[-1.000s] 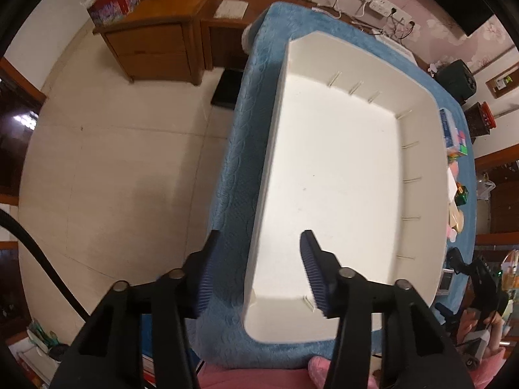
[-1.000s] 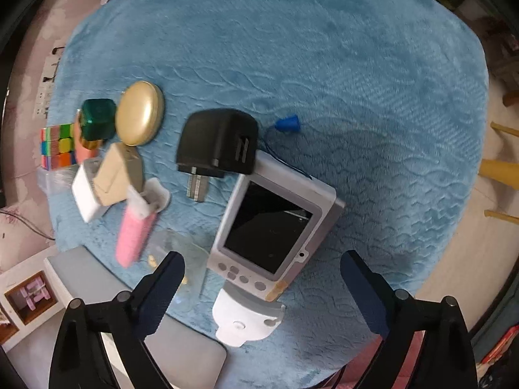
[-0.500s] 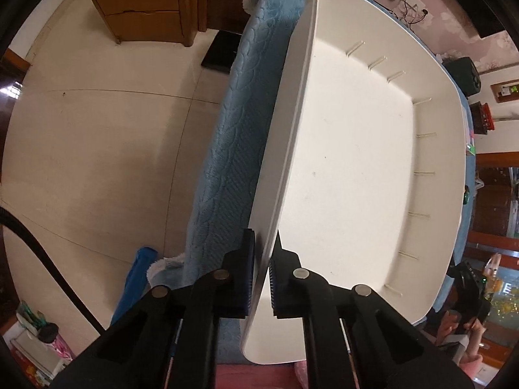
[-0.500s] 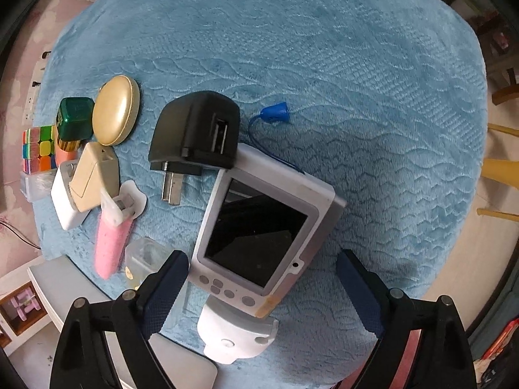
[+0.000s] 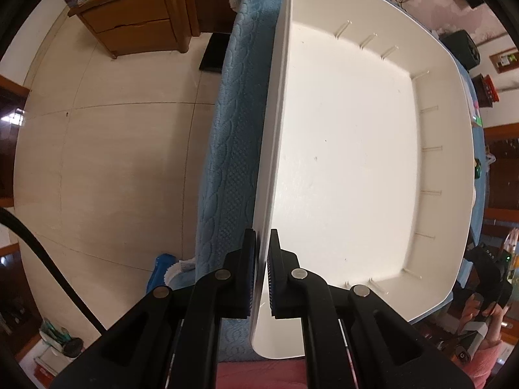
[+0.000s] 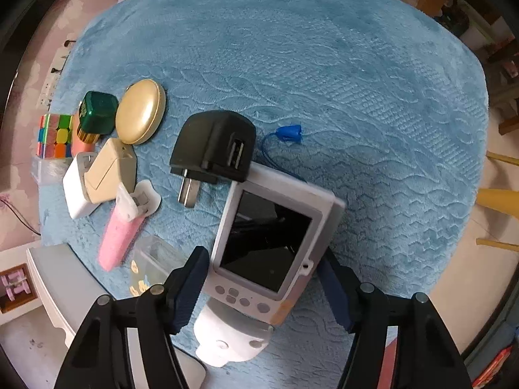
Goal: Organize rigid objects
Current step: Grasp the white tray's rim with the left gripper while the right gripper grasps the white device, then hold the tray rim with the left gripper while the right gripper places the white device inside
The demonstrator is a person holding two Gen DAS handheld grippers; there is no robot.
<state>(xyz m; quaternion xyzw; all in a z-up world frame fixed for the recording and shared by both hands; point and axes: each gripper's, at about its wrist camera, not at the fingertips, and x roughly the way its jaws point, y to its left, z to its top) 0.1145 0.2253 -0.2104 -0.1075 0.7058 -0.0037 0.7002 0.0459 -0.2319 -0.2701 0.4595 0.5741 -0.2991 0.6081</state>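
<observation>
My left gripper (image 5: pixel 261 259) points straight down and is shut on the left rim of a large empty white tray (image 5: pixel 343 149), which lies on the blue blanket (image 5: pixel 232 136). In the right wrist view a white handheld device with a dark screen (image 6: pixel 269 243) lies on the blanket (image 6: pixel 340 81), partly over a white rounded object (image 6: pixel 230 340). My right gripper (image 6: pixel 262 269) straddles the device and its jaws are closing, the pads close beside its two long edges. A black USB charger (image 6: pixel 214 142) touches the device's far end.
To the left lie a cream oval case (image 6: pixel 141 111), a green cube (image 6: pixel 97 113), a colour puzzle cube (image 6: pixel 55 136), a white adapter (image 6: pixel 76 184), a pink tube (image 6: pixel 121 230), a clear box (image 6: pixel 155 259). A blue plug on a cord (image 6: pixel 288 131) lies behind. Wooden drawers (image 5: pixel 129 22) stand on the floor.
The left jaws have shut on the tray rim, which now stands closer. The right gripper has come down over the device and its jaws have narrowed around it.
</observation>
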